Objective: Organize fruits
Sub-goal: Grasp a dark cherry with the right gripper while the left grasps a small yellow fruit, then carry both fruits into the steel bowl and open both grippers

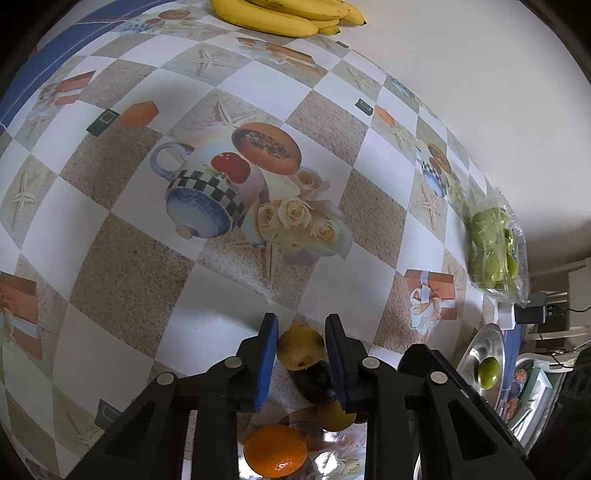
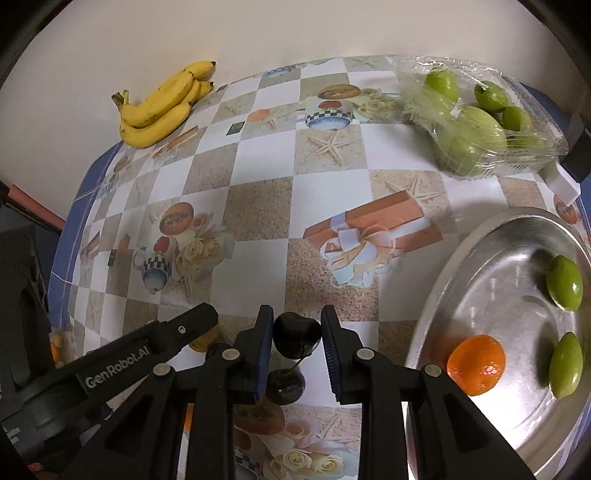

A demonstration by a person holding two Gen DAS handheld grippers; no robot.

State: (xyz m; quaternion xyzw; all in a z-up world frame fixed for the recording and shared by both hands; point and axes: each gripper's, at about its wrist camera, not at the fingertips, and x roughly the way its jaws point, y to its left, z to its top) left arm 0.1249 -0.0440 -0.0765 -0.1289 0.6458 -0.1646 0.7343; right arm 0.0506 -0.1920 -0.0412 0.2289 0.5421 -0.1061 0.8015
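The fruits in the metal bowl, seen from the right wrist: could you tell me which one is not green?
The orange, at the bowl's near-left side; the other two are green.

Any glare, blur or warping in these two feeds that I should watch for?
Left wrist view: heavy fisheye bulge bends the tablecloth checks; the bananas are cut by the top edge; the corners are dark. Right wrist view: the metal tray mirrors bright patches; the plastic wrap on the green fruit pack glints; the table edge curves strongly.

Table against a plain wall

A checkered tablecloth (image 2: 258,206) with printed mugs, roses and starfish covered the table; the bare off-white wall (image 2: 92,48) rose directly behind it, and a blue border (image 1: 51,55) edged the cloth.
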